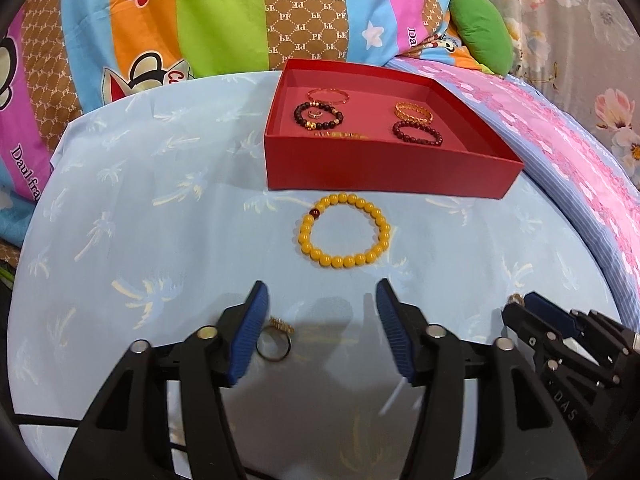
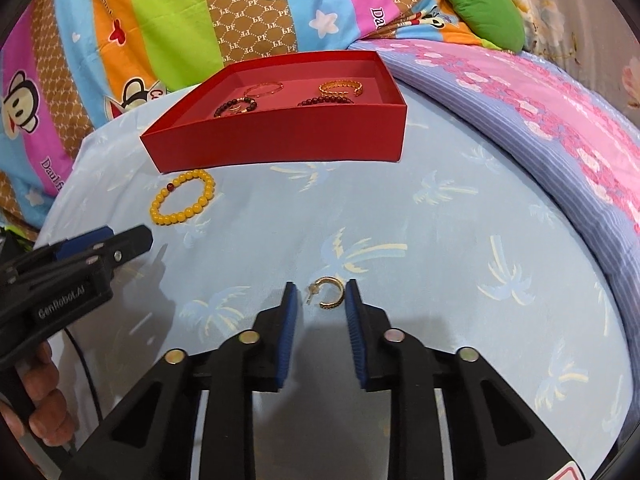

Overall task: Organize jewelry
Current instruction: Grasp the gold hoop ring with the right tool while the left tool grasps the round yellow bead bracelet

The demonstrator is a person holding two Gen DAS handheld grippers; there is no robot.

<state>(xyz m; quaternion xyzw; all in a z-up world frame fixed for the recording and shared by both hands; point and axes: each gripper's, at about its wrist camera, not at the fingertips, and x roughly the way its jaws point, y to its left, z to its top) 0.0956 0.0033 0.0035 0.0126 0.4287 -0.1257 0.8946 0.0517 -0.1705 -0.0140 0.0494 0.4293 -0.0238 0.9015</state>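
A red box [image 1: 384, 168] [image 2: 280, 140] on the light blue cloth holds several bracelets and a ring. A yellow bead bracelet [image 1: 344, 231] [image 2: 183, 197] lies on the cloth in front of the box. My left gripper [image 1: 320, 300] is open, short of the bracelet, with a gold ring [image 1: 274, 340] lying by its left finger. My right gripper [image 2: 320, 296] is partly open around a gold hoop earring [image 2: 328, 292] that lies on the cloth between its fingertips. The right gripper also shows at the lower right of the left wrist view [image 1: 520, 304].
Colourful cartoon bedding [image 1: 180, 20] rises behind the box. A pink and purple quilt [image 2: 540, 120] lies to the right, with a green pillow [image 2: 480, 8] behind it. The left gripper body and a hand [image 2: 48, 400] show at the left of the right wrist view.
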